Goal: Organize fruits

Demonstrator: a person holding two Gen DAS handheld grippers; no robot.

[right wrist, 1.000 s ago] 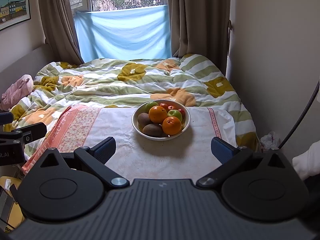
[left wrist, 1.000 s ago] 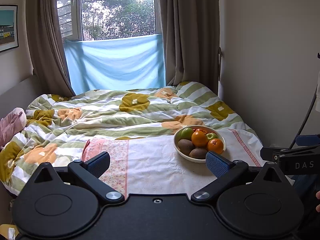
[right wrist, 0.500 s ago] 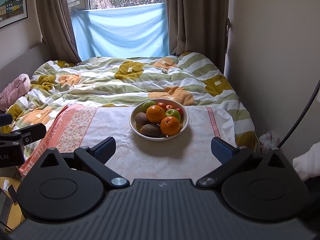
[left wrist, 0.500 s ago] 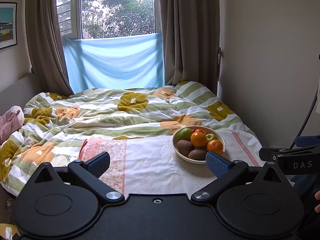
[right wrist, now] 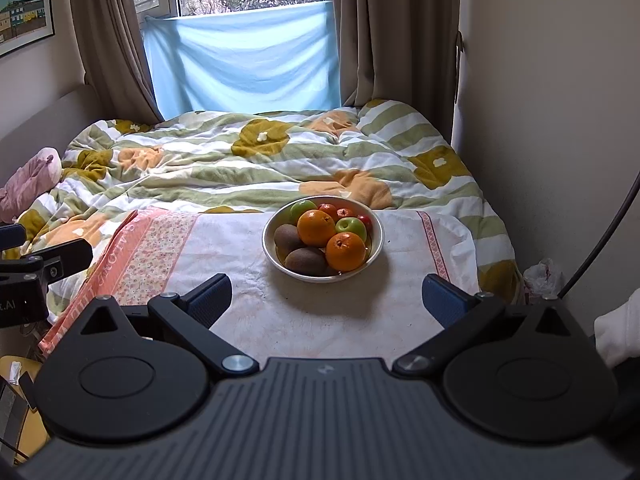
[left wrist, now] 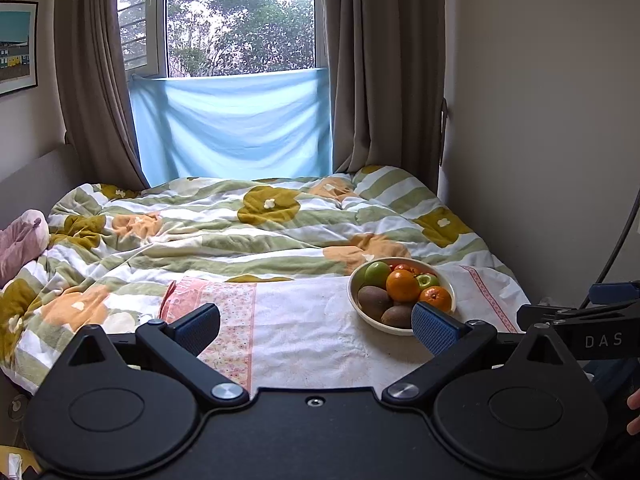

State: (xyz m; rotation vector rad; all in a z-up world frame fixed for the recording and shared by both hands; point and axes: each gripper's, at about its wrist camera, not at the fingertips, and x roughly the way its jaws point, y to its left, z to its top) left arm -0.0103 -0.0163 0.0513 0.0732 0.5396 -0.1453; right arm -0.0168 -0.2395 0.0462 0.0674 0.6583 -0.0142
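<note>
Bedroom, left wrist view first: bed with green-striped flowered duvet (left wrist: 256, 232) under a window (left wrist: 240, 16) half-covered by blue cloth (left wrist: 236, 128); brown curtains (left wrist: 380, 64) either side; framed picture (left wrist: 16, 46) on the wall left of the window; white cloth with pink floral border (left wrist: 320, 336) spread over the bed's near end; white bowl (left wrist: 354, 294) sits on that cloth, right of its middle; bowl holds oranges (left wrist: 402, 285), green apples (left wrist: 378, 273), kiwis (left wrist: 374, 302), small red fruit at the back; left gripper (left wrist: 316, 326) hangs above the cloth, jaws spread wide, nothing between them; its right blue pad overlaps the bowl's near rim in frame, contact not clear; right gripper (left wrist: 580, 312) visible at the right of the bowl, its gap not readable from this view; pink bundle (left wrist: 20, 240) at the duvet's left edge.

Right wrist view: same bowl (right wrist: 378, 250) now centred on the cloth (right wrist: 248, 280), well ahead of the tool; two oranges (right wrist: 316, 227), two green apples (right wrist: 351, 227), kiwis (right wrist: 306, 261) toward the bowl's left and front; right gripper (right wrist: 326, 298) jaws wide apart, empty, short of the bowl; left gripper (right wrist: 44, 264) body pokes in left of the bowl, over the cloth's pink border; crumpled plastic bag (right wrist: 542, 276) on the floor, right of the bed.
</note>
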